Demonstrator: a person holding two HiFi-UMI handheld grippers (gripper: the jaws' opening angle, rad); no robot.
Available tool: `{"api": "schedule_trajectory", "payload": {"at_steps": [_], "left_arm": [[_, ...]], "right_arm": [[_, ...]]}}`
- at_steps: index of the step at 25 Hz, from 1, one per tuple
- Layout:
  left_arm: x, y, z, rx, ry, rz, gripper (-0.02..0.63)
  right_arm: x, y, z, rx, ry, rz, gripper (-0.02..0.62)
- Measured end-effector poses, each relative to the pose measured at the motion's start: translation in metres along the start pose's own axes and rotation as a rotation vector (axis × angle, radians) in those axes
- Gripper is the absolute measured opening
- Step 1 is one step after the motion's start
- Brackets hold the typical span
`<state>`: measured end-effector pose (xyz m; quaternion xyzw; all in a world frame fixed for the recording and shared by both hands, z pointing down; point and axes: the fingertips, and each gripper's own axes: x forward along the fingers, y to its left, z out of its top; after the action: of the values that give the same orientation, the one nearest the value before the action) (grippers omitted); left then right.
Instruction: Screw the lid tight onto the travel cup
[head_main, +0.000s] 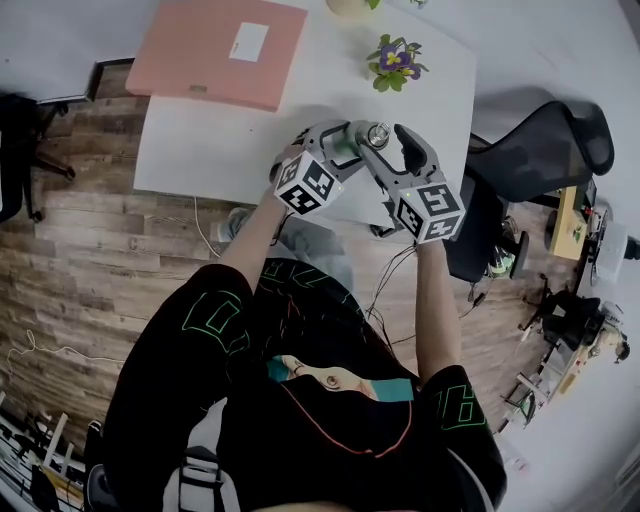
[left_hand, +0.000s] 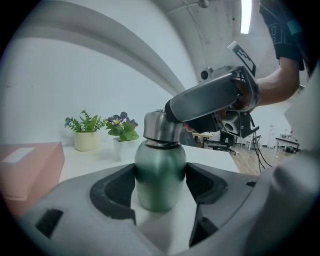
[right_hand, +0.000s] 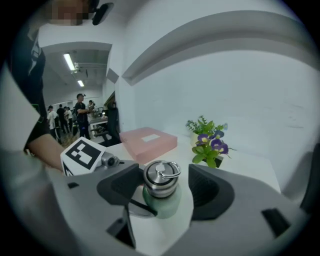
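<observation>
Head view: travel cup (head_main: 350, 146) at upper centre, near the front edge of the table (head_main: 200, 140). Left gripper (left_hand: 160, 187) clamps its green body; right gripper (right_hand: 162, 190) stands wide around the lid (right_hand: 161, 176), gaps both sides.

Count with me: two grippers up, your left gripper (left_hand: 160, 182) and your right gripper (right_hand: 162, 192). Marker cubes, two as well: left cube (head_main: 308, 185), right cube (head_main: 430, 212). One cup (left_hand: 160, 172). One lid (right_hand: 160, 181), with one ring (right_hand: 170, 169) on top. One table (head_main: 200, 140), and one box (head_main: 218, 50) on it. Potted plants, that's two: purple plant (left_hand: 121, 129) and green plant (left_hand: 87, 131). One chair (head_main: 545, 145) at your right for sure. A dark shape (head_main: 15, 150) at your left may be a second; can't tell. Far back, several people (right_hand: 80, 112), too small to count.
</observation>
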<state>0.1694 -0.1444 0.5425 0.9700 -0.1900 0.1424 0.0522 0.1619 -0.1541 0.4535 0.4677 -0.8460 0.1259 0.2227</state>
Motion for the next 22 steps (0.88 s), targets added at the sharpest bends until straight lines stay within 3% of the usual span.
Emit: {"api": "schedule_trajectory", "payload": {"at_steps": [6, 10, 16, 22], "left_arm": [[-0.002, 0.001, 0.000, 0.000, -0.003, -0.003, 0.327], [-0.001, 0.001, -0.001, 0.001, -0.003, -0.006, 0.327], [-0.002, 0.000, -0.001, 0.000, -0.003, -0.006, 0.327], [-0.001, 0.002, -0.002, -0.004, -0.003, -0.002, 0.327]], "right_arm": [[0.005, 0.003, 0.011, -0.190, 0.074, 0.169, 0.308], [0.007, 0.008, 0.011, -0.245, 0.113, 0.236, 0.282], [0.008, 0.012, 0.008, -0.208, 0.105, 0.263, 0.252], [0.008, 0.009, 0.007, -0.135, 0.077, 0.192, 0.249]]}}
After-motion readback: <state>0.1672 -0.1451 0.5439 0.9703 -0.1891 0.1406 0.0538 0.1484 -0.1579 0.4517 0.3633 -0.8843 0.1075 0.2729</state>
